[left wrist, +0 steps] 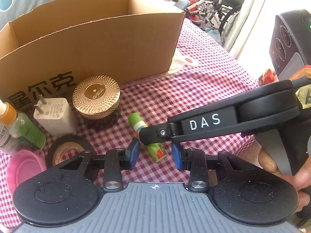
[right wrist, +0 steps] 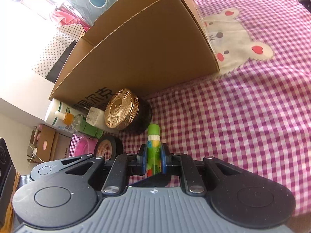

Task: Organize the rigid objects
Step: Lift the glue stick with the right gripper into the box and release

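Two grippers at work: our right gripper [right wrist: 153, 161] clamps glue stick [right wrist: 153, 151] lying on checked cloth [right wrist: 243, 126]; left gripper [left wrist: 155, 154] hangs apart beside it, holding nothing. We judge step as pick-up; next: lift stick over cardboard box [right wrist: 140, 58] wall, release inside.

Matt cardboard box [left wrist: 101, 44]; gingham cloth [left wrist: 204, 81] (woven); glossy gold lid [left wrist: 96, 93].
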### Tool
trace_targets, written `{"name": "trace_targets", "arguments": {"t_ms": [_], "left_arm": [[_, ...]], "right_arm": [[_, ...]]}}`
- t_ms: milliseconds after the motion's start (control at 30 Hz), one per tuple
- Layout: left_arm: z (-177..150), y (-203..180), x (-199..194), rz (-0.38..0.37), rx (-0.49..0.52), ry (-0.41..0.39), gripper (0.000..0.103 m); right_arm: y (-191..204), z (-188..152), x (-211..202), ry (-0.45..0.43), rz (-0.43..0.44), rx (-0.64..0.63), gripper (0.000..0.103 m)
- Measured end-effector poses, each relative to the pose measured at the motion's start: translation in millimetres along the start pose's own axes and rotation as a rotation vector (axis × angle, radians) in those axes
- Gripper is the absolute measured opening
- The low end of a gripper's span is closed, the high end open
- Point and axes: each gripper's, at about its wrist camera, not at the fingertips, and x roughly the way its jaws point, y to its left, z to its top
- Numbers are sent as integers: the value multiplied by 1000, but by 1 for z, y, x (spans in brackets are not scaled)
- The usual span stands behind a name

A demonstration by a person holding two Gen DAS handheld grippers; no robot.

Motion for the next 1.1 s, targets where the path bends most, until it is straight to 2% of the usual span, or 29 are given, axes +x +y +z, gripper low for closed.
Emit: {"name": "trace_targets", "arguments": {"t_ms": [100,333,600,867,1100], "left_arm": [[-5,-2,0,2,13,21,36],[-10,-7,0,16,42,-12,38],[-13,-9,-5,35,51,-33,38],[-3,-22,-37,61,90,-136,38],[31,-11,-88,124,96,-268,38]], "right_arm": [[-4,-5,-3,15,25,34,16],[-10,-5,0,41,71,77,16],[-13,-9,-2,16,116,96,17],[9,-6,-39,-74,141,65,17],[65,34,-69,-169,201,-69,17]]}}
